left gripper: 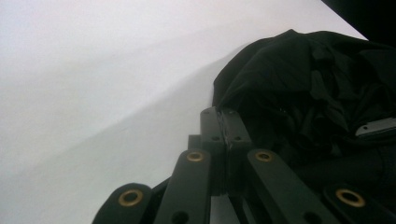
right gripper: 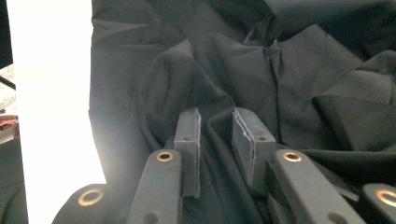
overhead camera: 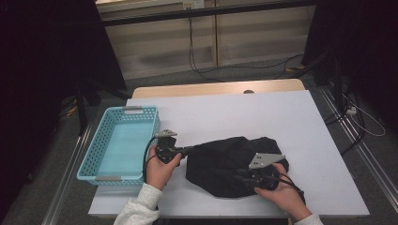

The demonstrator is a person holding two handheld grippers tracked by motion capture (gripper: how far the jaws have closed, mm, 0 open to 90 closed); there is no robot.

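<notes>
1. Black cloth, a crumpled garment [overhead camera: 225,164], lies on a white table [overhead camera: 291,122], between the two hand-held grippers and touching both.
2. The left gripper [overhead camera: 187,151] sits at the garment's left edge, held by the person's left hand [overhead camera: 162,171]. In the left gripper view its jaws are pressed together [left gripper: 223,116] at the cloth's edge; whether a thin fold is pinched between them is hard to make out, as black cloth and black jaws blend.
3. The right gripper [overhead camera: 241,174] rests on the garment's near right part, under the right hand [overhead camera: 281,194]. In the right gripper view its jaws stand a narrow way apart [right gripper: 217,135], with a ridge of cloth rising in the gap; the pads do not visibly press it.
4. A grey three-cornered plate [overhead camera: 265,159] tops the right gripper and hides part of its body from above.
5. A turquoise plastic basket [overhead camera: 89,168] stands just beyond the left gripper's outer side, away from the garment.
6. The garment's far folds are dark and lack detail; its shape and type cannot be told.
7. Both forearms are cut off by the bottom edge of the high view.
</notes>
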